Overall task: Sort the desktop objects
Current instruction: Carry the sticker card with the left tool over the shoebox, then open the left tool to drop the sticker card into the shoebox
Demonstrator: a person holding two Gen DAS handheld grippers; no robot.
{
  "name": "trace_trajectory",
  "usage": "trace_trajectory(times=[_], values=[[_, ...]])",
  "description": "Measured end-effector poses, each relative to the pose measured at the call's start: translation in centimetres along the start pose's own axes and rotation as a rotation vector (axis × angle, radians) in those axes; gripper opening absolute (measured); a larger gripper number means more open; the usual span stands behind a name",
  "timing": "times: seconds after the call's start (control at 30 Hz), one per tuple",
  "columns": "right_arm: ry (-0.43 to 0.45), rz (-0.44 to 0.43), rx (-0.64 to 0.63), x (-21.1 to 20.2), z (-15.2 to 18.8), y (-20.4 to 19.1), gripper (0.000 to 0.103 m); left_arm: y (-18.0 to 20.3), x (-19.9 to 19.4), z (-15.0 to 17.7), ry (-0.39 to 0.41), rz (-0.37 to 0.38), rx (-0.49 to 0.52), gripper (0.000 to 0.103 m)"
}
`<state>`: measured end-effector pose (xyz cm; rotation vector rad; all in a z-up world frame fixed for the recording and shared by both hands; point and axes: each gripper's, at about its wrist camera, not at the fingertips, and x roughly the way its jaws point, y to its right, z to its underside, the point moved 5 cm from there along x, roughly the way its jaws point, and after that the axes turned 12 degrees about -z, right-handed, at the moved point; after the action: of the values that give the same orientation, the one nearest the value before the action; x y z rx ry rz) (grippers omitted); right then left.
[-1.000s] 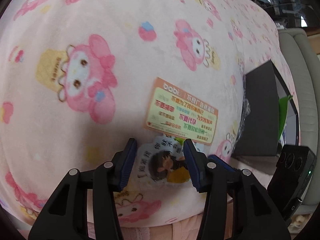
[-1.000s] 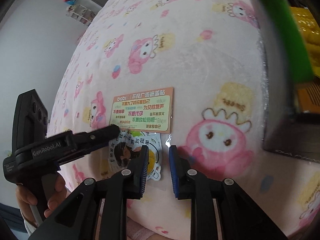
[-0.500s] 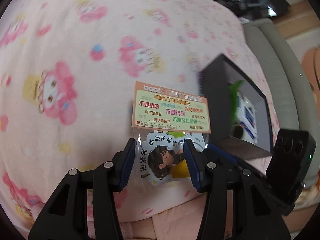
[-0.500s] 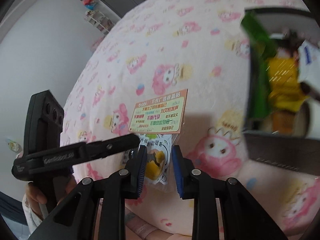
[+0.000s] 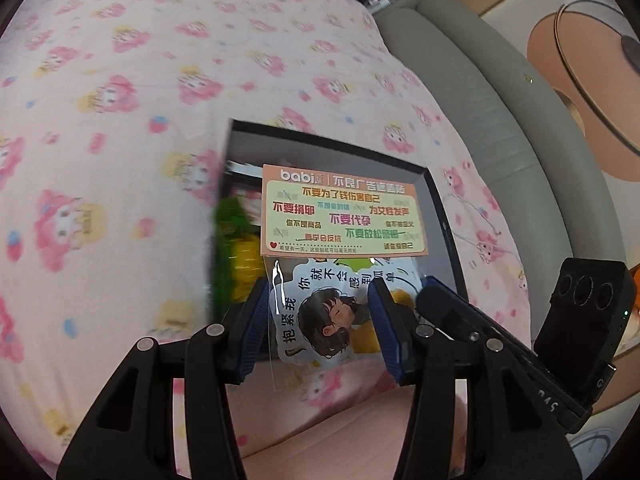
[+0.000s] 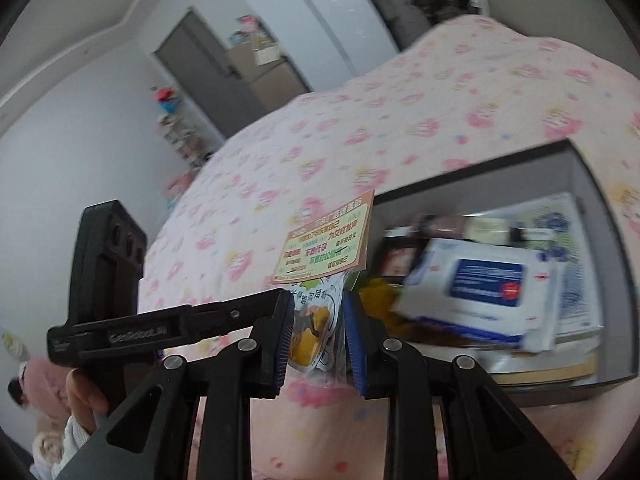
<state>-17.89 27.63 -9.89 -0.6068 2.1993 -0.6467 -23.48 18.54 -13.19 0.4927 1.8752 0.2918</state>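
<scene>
1. Left: pink cartoon blanket [image 5: 120,152]
2. Left gripper [image 5: 316,292]: fingers apart, flanking a sticker packet [image 5: 344,212] held in the air; pressure on its edges cannot be told
3. Behind it: open dark box [image 5: 320,152], already holding items
4. Right gripper [image 6: 318,304]: fingers clamped on the packet's lower half
5. Judged: carry it over the rim, lower flat, then release

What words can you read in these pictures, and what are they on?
"babi" on the sticker pack header card.
"不要代孕" on the same card.
"抱紧我" on the sticker inside.
"GenRobot.AI" seems to be on the left tongs, blurred.
White packet label in the box: too blurred.
</scene>
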Motion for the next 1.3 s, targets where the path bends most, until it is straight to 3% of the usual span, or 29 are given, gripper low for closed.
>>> trace_trajectory(times=[0.33,0.6,0.7,0.8,0.93,1.17,1.3], values=[[0.045,0.183,0.157,-1.2,-0.8,10.0,0.023,4.6,8.8,-1.4,-0.127,-0.037,0.027,0.05],[0.139,0.204,0.18,-3.8,-1.0,10.6,0.023,3.6,7.5,-0.4,-0.058,-0.092,0.022,0.05],[0.098,0.188,0.074,-3.6,-0.9,8.2,0.023,4.2,6.7,0.4,-0.08,-0.141,0.105,0.05],[-0.022,0.181,-0.01,-2.4,0.4,6.5,0.023,4.8,6.8,1.3,-0.123,-0.192,0.185,0.05],[-0.137,0.182,0.033,-1.6,1.3,7.3,0.023,5.1,8.0,2.1,-0.172,-0.226,0.238,0.05],[-0.279,0.198,0.091,-0.4,1.5,10.3,0.023,4.2,10.3,2.5,-0.202,-0.209,0.18,0.049],[-0.296,0.211,0.1,0.7,1.2,11.4,0.023,3.7,11.0,2.0,-0.195,-0.183,0.142,0.046]])
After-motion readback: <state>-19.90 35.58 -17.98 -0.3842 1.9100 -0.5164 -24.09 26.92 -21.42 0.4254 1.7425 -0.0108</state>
